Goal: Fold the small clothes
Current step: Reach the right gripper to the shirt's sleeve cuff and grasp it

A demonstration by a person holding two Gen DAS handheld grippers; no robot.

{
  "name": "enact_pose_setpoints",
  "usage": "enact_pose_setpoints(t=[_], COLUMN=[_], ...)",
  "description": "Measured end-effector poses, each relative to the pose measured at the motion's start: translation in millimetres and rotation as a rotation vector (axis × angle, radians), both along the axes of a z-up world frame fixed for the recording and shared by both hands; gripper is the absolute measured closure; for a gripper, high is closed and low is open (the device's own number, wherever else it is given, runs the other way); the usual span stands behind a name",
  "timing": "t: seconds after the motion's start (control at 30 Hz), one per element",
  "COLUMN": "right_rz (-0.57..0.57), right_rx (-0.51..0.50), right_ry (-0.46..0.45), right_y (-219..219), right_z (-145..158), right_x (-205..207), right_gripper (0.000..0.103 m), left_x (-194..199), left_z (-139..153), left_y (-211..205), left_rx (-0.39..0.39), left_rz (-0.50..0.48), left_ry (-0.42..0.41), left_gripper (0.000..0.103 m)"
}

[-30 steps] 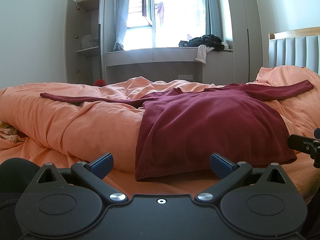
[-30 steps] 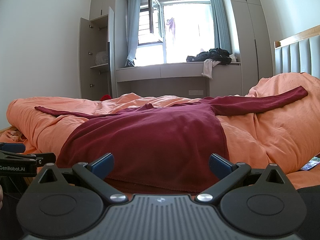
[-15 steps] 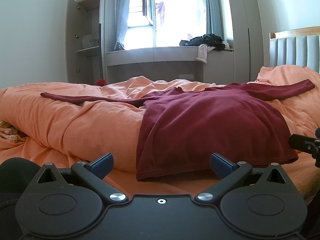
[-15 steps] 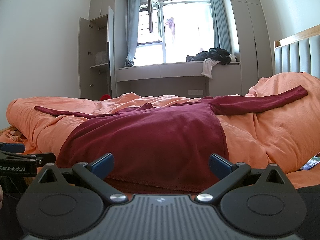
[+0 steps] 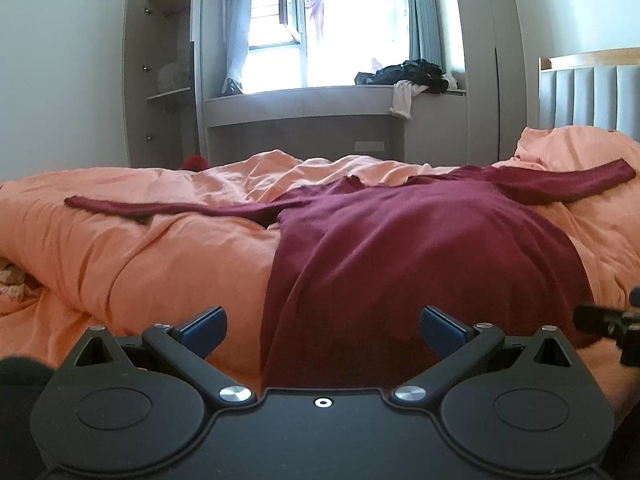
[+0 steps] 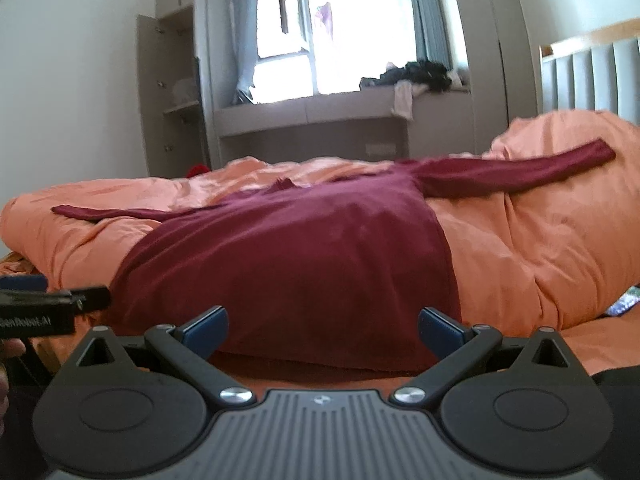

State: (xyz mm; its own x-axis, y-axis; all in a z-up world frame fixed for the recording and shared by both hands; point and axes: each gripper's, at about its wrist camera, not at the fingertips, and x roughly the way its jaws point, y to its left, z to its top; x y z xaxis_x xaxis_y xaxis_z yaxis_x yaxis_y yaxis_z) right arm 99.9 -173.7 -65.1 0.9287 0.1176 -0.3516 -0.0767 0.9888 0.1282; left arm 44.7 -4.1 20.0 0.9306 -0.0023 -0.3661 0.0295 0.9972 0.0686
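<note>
A dark red long-sleeved top lies spread flat on the orange duvet, sleeves stretched out left and right. It also shows in the right wrist view. My left gripper is open and empty, just short of the top's hem at its left corner. My right gripper is open and empty, just short of the hem at its right part. Each gripper's tip shows at the edge of the other's view.
A padded headboard stands at the right. A window ledge with a pile of dark clothes is behind the bed. An open wardrobe stands at the back left. A small patterned object lies at the duvet's right.
Both grippers have moved forward toward the top's hem, which now looks larger and closer. The right wrist view has shifted and is slightly blurred. Both stay open.
</note>
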Motion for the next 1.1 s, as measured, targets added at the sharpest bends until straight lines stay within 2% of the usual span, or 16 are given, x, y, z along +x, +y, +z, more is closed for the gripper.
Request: enact_pose_setpoints(t=[0.27, 0.63, 0.9, 1.1], right_rz=[-0.159, -0.232, -0.273, -0.348], right_rx=[-0.027, -0.083, -0.099, -0.030], right_ry=[0.091, 0.060, 0.071, -0.053], right_y=[-18, -49, -87, -146], right_z=[18, 38, 44, 42], right_x=[57, 132, 193, 222], right_gripper=[0.000, 0.000, 0.000, 0.000], left_x=[63, 166, 236, 260], left_z=[24, 42, 23, -4], left_y=[-9, -25, -29, -27], left_rx=[-0.031, 0.014, 0.030, 0.002], left_rz=[-0.031, -0.042, -0.043, -0.039], left_ry=[0.006, -0.022, 0.006, 0.083], left_gripper=[0.000, 0.000, 0.000, 0.000])
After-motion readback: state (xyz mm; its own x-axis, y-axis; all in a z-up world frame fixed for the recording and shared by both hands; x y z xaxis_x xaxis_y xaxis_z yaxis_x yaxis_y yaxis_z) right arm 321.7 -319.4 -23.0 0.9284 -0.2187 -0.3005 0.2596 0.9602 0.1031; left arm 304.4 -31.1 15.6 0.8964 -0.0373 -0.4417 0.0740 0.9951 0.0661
